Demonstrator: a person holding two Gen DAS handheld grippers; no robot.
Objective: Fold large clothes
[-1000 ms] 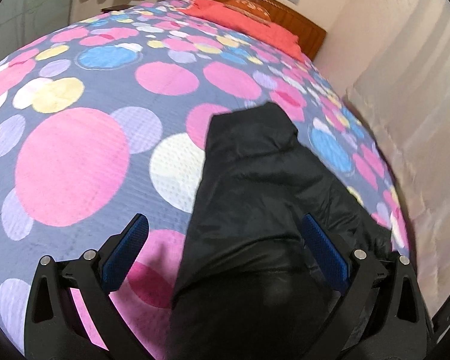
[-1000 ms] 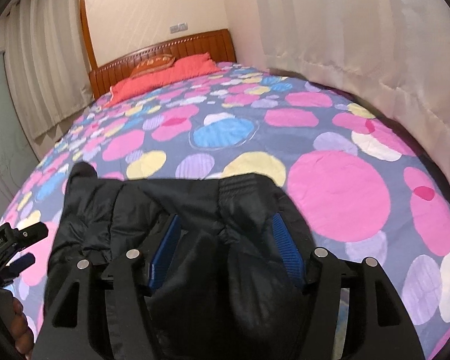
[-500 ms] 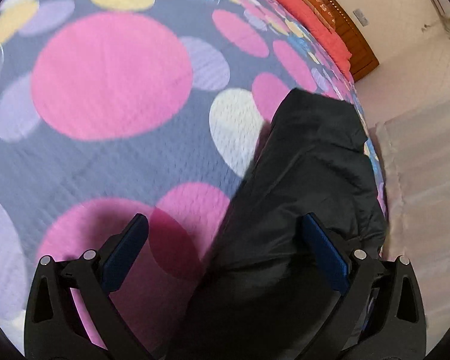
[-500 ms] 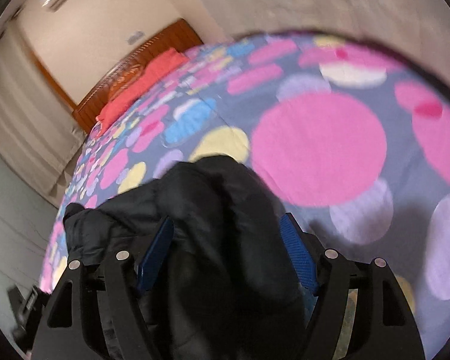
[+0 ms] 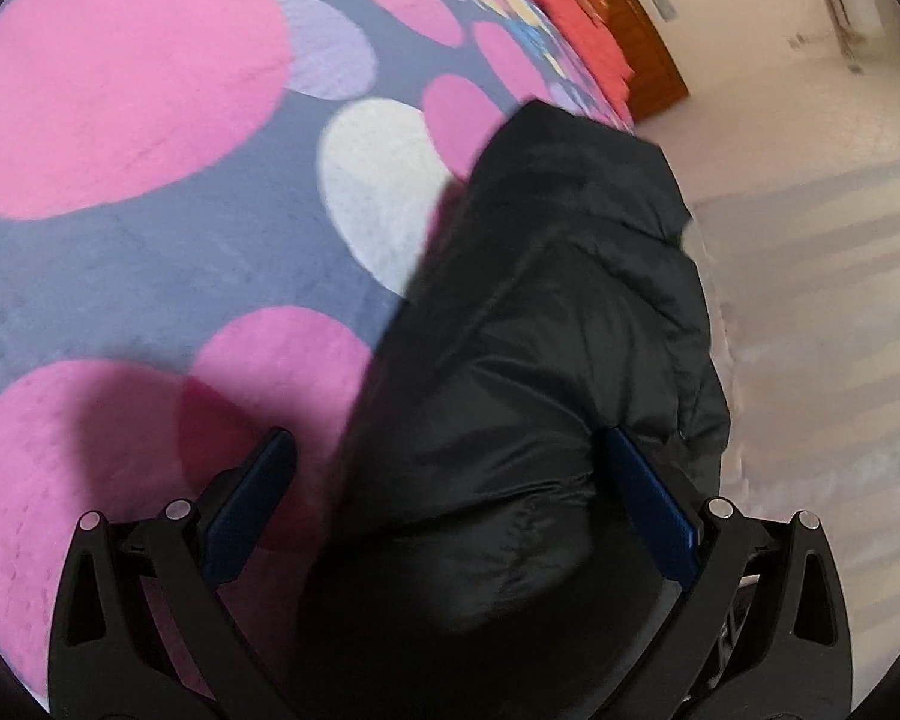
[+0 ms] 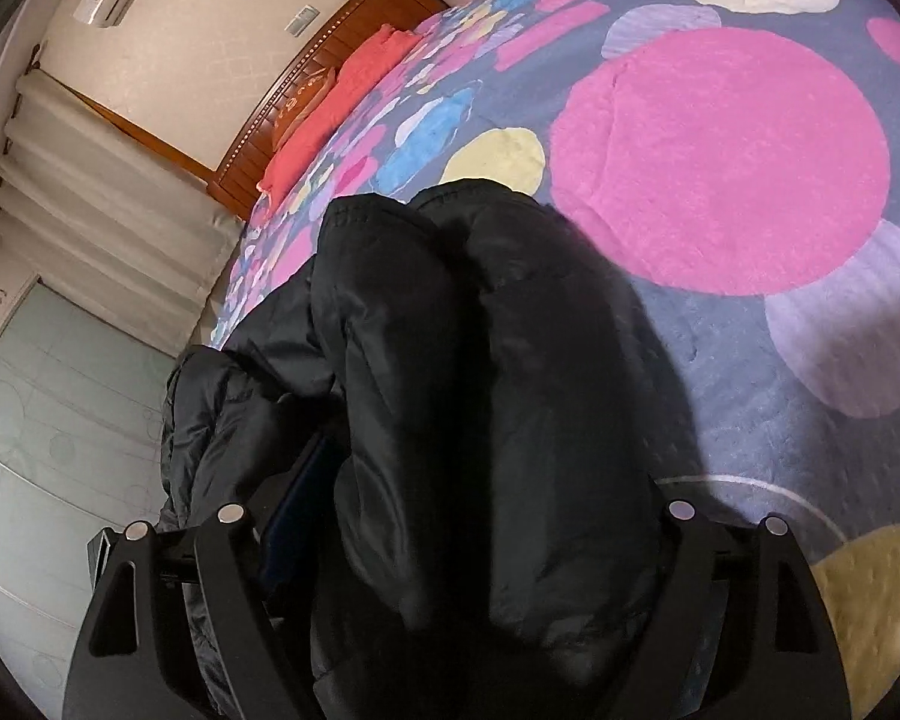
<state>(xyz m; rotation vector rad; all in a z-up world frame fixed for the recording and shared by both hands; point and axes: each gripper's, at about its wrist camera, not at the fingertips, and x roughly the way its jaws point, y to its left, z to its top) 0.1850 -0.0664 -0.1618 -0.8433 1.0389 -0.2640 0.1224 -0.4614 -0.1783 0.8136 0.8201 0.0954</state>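
Note:
A black puffy jacket [image 5: 570, 300] lies bunched along the bed's edge on the dotted bedspread [image 5: 120, 90]. My left gripper [image 5: 447, 450] is open wide and low over it. Its left pad [image 5: 252, 504] hangs over bare bedspread, and its right pad [image 5: 648, 504] sits at the jacket's side. In the right wrist view a thick fold of the jacket [image 6: 450, 330] fills the gap of my right gripper [image 6: 486, 456], whose jaws are opening. The left pad [image 6: 300, 498] shows beside the fold, and the fabric hides the other pad.
The bedspread [image 6: 720, 150] stretches wide past the jacket. Red pillows [image 6: 342, 96] and a wooden headboard [image 6: 330, 60] close the far end. A pale curtain [image 5: 810, 300] hangs along the bed's side by the jacket. Another curtain [image 6: 90, 210] and a glass-fronted wardrobe [image 6: 42, 420] stand nearby.
Both grippers have sunk toward the bed and rolled, so the views tilt. The right jaws have spread wider around the jacket fold. The left jaws stay wide.

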